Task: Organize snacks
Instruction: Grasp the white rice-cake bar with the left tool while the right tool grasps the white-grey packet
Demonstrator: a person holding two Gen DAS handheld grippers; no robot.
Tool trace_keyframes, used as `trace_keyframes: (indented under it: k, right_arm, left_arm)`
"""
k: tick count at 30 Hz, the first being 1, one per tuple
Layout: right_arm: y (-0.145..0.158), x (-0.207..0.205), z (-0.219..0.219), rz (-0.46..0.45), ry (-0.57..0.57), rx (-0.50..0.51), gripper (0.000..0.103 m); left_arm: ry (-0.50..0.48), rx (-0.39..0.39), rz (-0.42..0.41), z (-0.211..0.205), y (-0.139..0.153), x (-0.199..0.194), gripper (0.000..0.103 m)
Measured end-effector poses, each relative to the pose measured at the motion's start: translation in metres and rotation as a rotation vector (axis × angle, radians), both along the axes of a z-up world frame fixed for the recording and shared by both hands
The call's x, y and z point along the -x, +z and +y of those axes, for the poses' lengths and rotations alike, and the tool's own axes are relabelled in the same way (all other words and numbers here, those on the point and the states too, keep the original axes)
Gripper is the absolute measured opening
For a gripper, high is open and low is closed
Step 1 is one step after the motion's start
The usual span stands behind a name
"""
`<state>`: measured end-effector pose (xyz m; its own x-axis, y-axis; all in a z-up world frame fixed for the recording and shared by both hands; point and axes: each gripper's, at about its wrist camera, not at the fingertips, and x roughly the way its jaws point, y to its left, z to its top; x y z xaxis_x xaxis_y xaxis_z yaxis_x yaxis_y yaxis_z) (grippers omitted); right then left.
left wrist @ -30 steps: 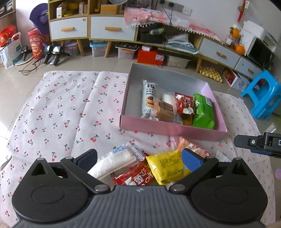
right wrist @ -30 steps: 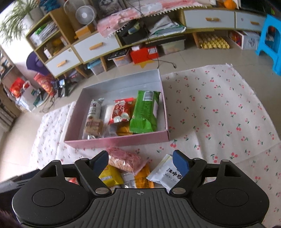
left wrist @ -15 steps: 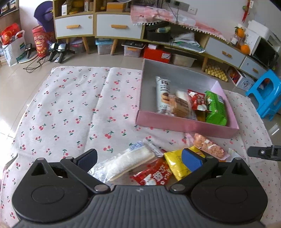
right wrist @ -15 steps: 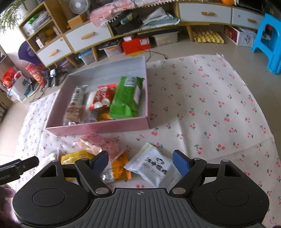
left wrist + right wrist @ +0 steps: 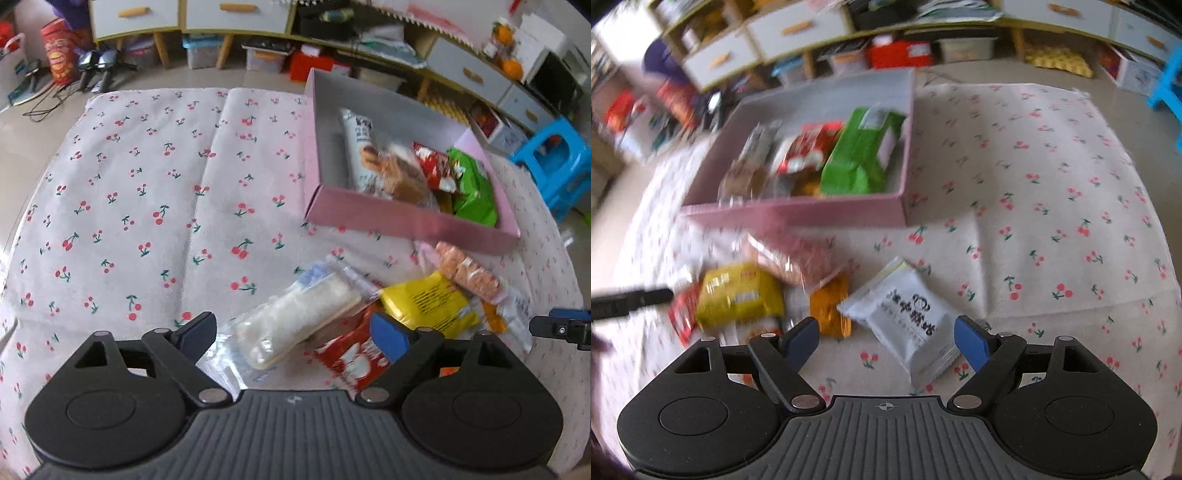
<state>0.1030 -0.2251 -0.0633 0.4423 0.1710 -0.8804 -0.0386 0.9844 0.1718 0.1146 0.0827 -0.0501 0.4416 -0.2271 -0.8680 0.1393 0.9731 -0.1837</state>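
Note:
A pink box [image 5: 406,221] [image 5: 798,216] on the cherry-print cloth holds several snacks, among them a green pack [image 5: 472,192] [image 5: 864,147]. Loose snacks lie in front of it: a clear-wrapped white roll [image 5: 299,317], a red pack [image 5: 354,358], a yellow pack [image 5: 424,302] [image 5: 738,295], a pink pack [image 5: 467,271] [image 5: 798,258], an orange pack [image 5: 831,306] and a white pack [image 5: 908,314]. My left gripper [image 5: 295,332] is open, with the white roll and red pack between its fingers. My right gripper [image 5: 886,338] is open over the white pack.
Low cabinets with drawers [image 5: 236,14] and storage bins line the far wall. A blue stool [image 5: 554,166] stands at the right beyond the cloth [image 5: 147,203]. The cloth spreads wide to the left in the left view and to the right [image 5: 1052,221] in the right view.
Both grippers have pulled back and shifted sideways, the left one leftward and the right one rightward. The white roll now sits between the left fingers, the white pack between the right fingers.

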Motion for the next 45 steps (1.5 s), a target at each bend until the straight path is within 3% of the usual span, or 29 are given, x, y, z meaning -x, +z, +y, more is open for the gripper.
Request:
trace_keyframes:
  k: [9, 18, 24, 30, 34, 41, 45]
  right_arm:
    - [-0.025, -0.001, 0.01, 0.024, 0.15, 0.171, 0.082]
    - [-0.031, -0.005, 0.012, -0.017, 0.136, 0.257, 0.082]
    - [-0.033, -0.012, 0.008, -0.057, 0.094, 0.255, 0.081]
    - [-0.034, -0.016, 0.003, -0.08, 0.034, 0.248, 0.078]
    - [-0.035, -0.018, 0.003, -0.094, 0.009, 0.244, 0.078]
    - [-0.034, -0.018, 0.007, -0.116, 0.025, 0.21, 0.058]
    - [-0.033, -0.019, 0.007, -0.108, 0.014, 0.195, 0.055]
  left_arm:
    - [-0.105, 0.016, 0.03, 0.021, -0.007, -0.004, 0.079]
    - [-0.094, -0.036, 0.006, 0.019, -0.016, -0.009, 0.07]
    - [-0.03, -0.071, -0.023, 0.016, -0.014, -0.013, 0.061]
    - [0.055, -0.079, -0.041, 0.021, -0.016, -0.016, 0.061]
    - [0.061, -0.086, -0.052, 0.019, -0.017, -0.017, 0.063]
    - [0.018, -0.147, -0.073, 0.007, -0.02, -0.013, 0.07]
    - [0.063, -0.135, -0.074, 0.011, -0.017, -0.015, 0.052]
